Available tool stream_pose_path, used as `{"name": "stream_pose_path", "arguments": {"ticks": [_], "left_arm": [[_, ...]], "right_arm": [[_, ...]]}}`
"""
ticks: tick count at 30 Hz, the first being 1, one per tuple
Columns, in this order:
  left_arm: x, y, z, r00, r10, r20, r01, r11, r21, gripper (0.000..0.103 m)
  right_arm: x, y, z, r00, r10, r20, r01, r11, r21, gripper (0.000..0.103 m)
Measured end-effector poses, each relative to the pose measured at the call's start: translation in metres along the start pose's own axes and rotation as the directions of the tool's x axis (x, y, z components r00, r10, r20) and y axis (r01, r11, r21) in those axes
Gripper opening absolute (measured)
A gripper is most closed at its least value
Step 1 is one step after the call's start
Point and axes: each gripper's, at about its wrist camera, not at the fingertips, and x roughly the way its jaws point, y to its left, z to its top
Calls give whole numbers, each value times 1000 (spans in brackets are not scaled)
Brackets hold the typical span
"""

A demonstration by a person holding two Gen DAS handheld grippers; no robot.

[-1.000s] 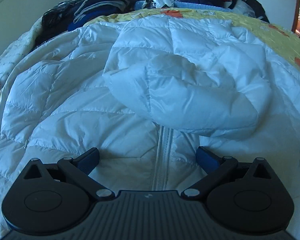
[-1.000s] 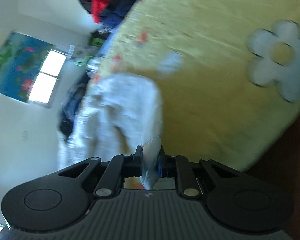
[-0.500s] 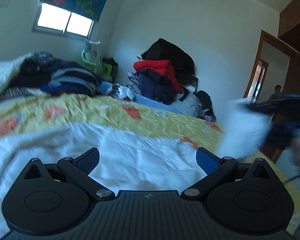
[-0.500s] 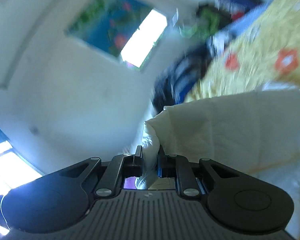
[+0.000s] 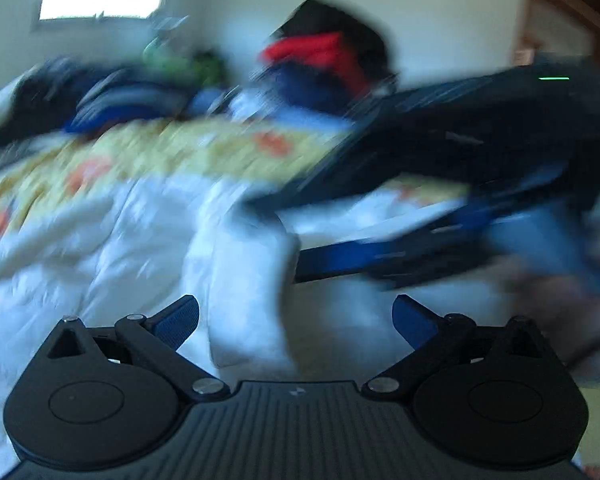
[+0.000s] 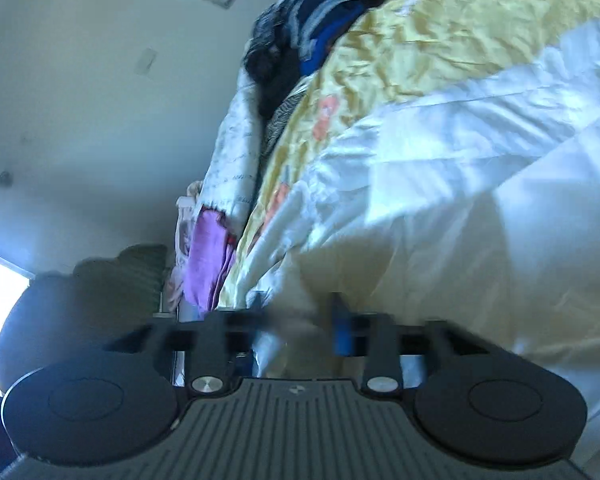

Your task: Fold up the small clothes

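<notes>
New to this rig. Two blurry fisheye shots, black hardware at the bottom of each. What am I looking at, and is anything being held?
No robot: a person holds a two-finger gripper in each hand, each with a camera looking along its fingers. The left view shows the left gripper open and empty over a white puffy jacket on a yellow bedspread; the dark blurred shape crossing it is the right gripper beside a jacket sleeve. In its own view the right gripper is opening, with white cloth between the jaws. Clothes piles sit behind.

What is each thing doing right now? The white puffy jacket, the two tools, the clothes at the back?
White jacket: spread on the yellow bedspread, one part draped forward toward the left tool.
Left tool: open, holding nothing.
Right tool: jaws opening, white fabric between them.
Clothes pile: heaped, unfolded.
</notes>
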Motion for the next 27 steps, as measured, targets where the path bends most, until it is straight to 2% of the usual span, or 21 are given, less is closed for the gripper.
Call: {"name": "stream_pose_path", "arguments": {"ticks": [2,5,8,11,12,13,14,15,16,19,23,25,27], "left_arm": [[15,5,-3,998,34,-51,-35,999,-18,103],[22,13,-4,996,35,-77,-40,997,-70,103],[18,27,3,997,-4,-79,-9,986,-169,97],[5,47,7,995,-81,-53,62,953,-295,97],[1,48,9,997,-65,-36,51,953,-300,97],[0,49,11,999,-25,-28,16,960,-281,86],[3,48,12,999,17,-48,-29,967,-255,69],[13,48,12,992,61,-108,-85,969,-230,29],[23,48,11,982,84,-167,-120,968,-220,18],[39,45,9,972,109,-208,-148,973,-179,17],[33,35,20,973,146,-180,-168,979,-114,9],[27,37,27,975,162,-151,-176,981,-85,8],[22,43,33,970,197,-141,-208,976,-68,8]], "right_arm": [[-20,-12,2,998,27,51,-27,1000,9,65],[-54,-32,-2,986,4,167,-3,1000,-4,65],[-77,-49,-1,960,-85,267,94,995,-24,64],[-89,-70,-2,947,-141,288,148,989,-3,64],[-91,-79,-3,948,-148,280,149,989,20,63],[-90,-86,-5,949,-153,277,149,988,34,65],[-90,-92,-7,949,-152,278,145,988,44,65],[-90,-95,-9,949,-145,281,138,989,44,65],[-90,-98,-11,948,-137,287,130,991,42,65],[-91,-100,-13,948,-112,299,106,994,38,65],[-94,-94,-10,940,-156,304,165,986,-6,65],[-104,-92,-8,924,-169,342,187,982,-21,65],[-117,-94,-4,901,-162,403,176,984,4,66]]}}
